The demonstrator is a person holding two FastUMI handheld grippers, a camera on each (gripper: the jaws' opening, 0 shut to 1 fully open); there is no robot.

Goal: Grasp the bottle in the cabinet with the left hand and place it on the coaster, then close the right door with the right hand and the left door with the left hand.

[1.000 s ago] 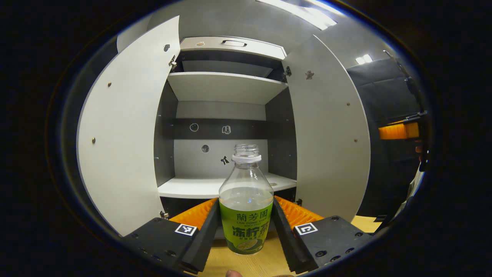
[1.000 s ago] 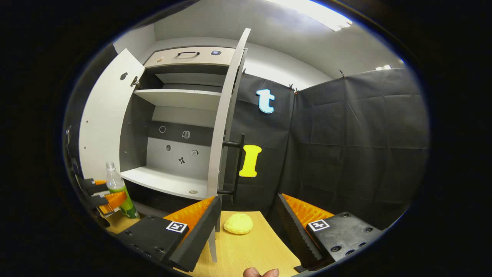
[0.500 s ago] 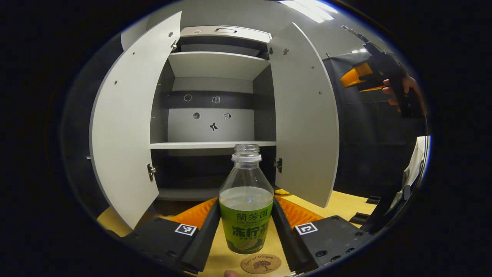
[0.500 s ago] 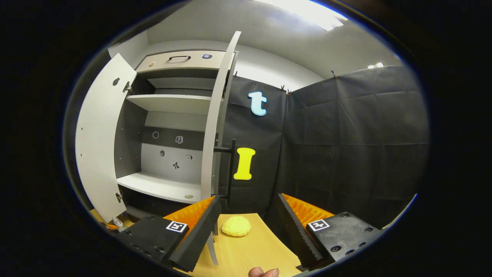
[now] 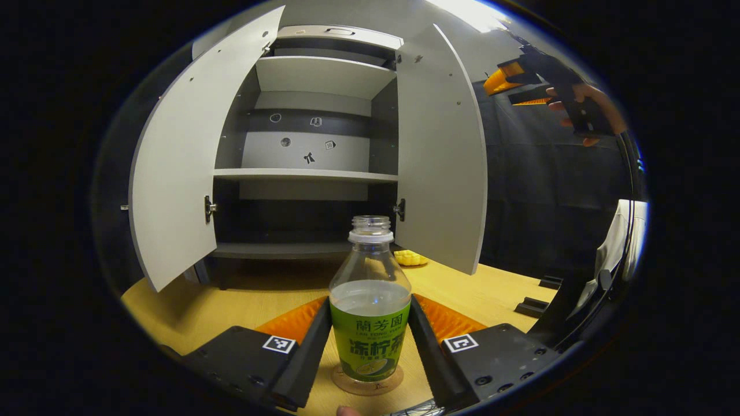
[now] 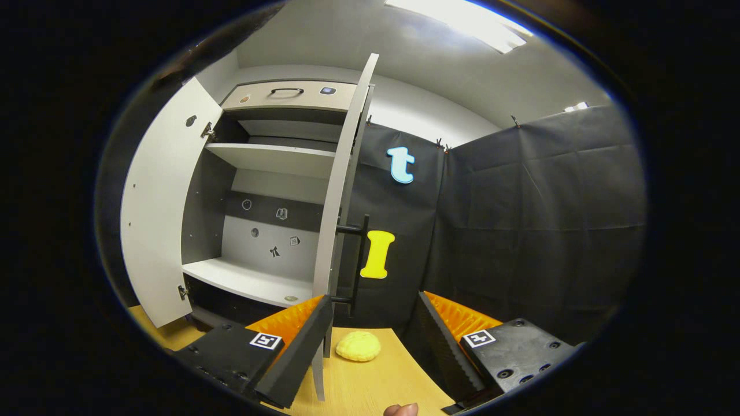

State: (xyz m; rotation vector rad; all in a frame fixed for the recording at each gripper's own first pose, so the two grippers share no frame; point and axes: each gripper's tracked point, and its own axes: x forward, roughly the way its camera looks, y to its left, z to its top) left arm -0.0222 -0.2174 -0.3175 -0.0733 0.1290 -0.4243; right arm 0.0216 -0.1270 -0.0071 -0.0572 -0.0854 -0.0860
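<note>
A clear bottle [image 5: 370,271] with a green label and no cap stands upright between my left gripper's [image 5: 370,306] fingers, which are shut on its label. Its base sits over a round brown coaster [image 5: 366,386] on the wooden table; contact cannot be told. Behind it the grey cabinet [image 5: 306,173] stands with the left door [image 5: 173,173] and right door [image 5: 442,156] both swung open. My right gripper [image 6: 374,301] is open and holds nothing, close to the right door's edge [image 6: 341,190] and its black handle [image 6: 361,254]. That gripper [image 5: 511,81] and the hand [image 5: 584,107] holding it hang high at the right.
A yellow lump [image 6: 358,345] lies on the table [image 6: 376,387] just under the right door, also visible as the yellow lump [image 5: 410,258] from the left side. Black cloth walls [image 6: 532,219] close the booth on the right. Small black parts [image 5: 535,305] lie at the table's right edge.
My left gripper has carried the bottle out of the cabinet and down onto the coaster. The right gripper has stayed near the right door's edge, shifting only slightly.
</note>
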